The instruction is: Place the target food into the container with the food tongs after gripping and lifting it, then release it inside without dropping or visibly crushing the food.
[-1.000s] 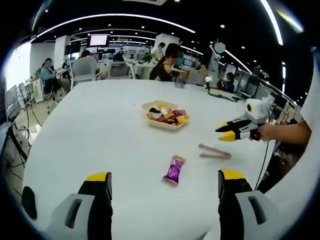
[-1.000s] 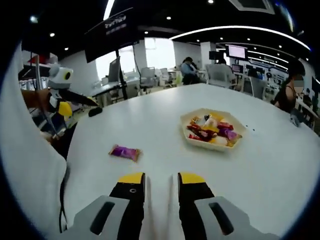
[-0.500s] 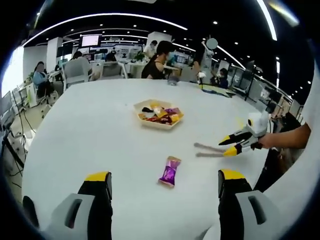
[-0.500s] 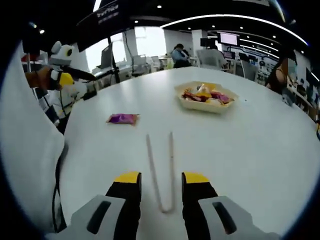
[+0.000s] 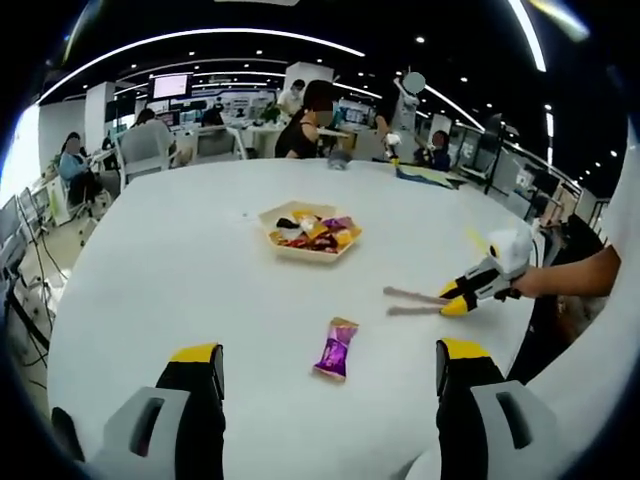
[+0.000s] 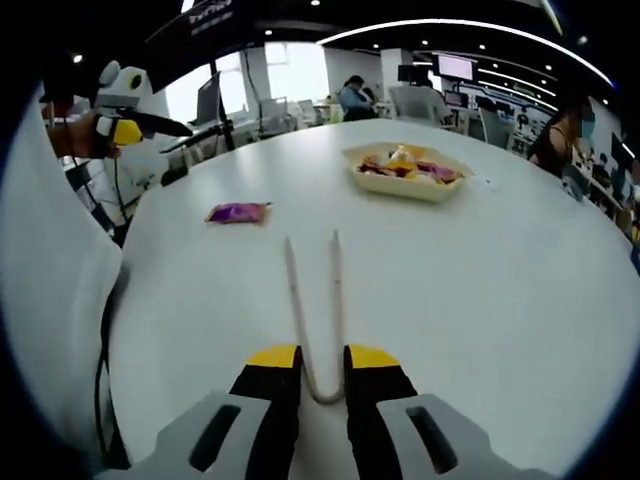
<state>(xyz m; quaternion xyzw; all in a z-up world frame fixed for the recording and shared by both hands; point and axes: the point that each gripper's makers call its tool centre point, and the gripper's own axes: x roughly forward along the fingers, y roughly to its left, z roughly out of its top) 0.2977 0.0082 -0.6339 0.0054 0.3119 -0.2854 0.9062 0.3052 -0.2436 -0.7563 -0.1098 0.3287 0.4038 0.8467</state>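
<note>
A purple-wrapped candy [image 5: 337, 348] lies on the white table [image 5: 150, 260], just ahead of my left gripper [image 5: 330, 354], whose jaws stand wide open and hold nothing. Farther back sits the beige hexagonal container [image 5: 275, 212], with several wrapped sweets in it. In the left gripper view, my right gripper [image 5: 462, 297] reaches in from the right at the end of the metal food tongs [image 5: 412, 302]. In the right gripper view, the right gripper [image 6: 321, 358] is shut on the bent end of the tongs [image 6: 313, 290], whose two arms point forward, flat on the table. The candy [image 6: 238, 212] lies left of the tong tips and the container [image 6: 372, 178] beyond them.
The left gripper [image 6: 125, 126] hangs off the table edge at upper left in the right gripper view. People sit at desks and chairs [image 5: 150, 145] beyond the far rim. A person's white sleeve [image 6: 45, 300] borders the left.
The right gripper's jaws have drawn together onto the bent end of the tongs. The left gripper stays open; its view has barely shifted.
</note>
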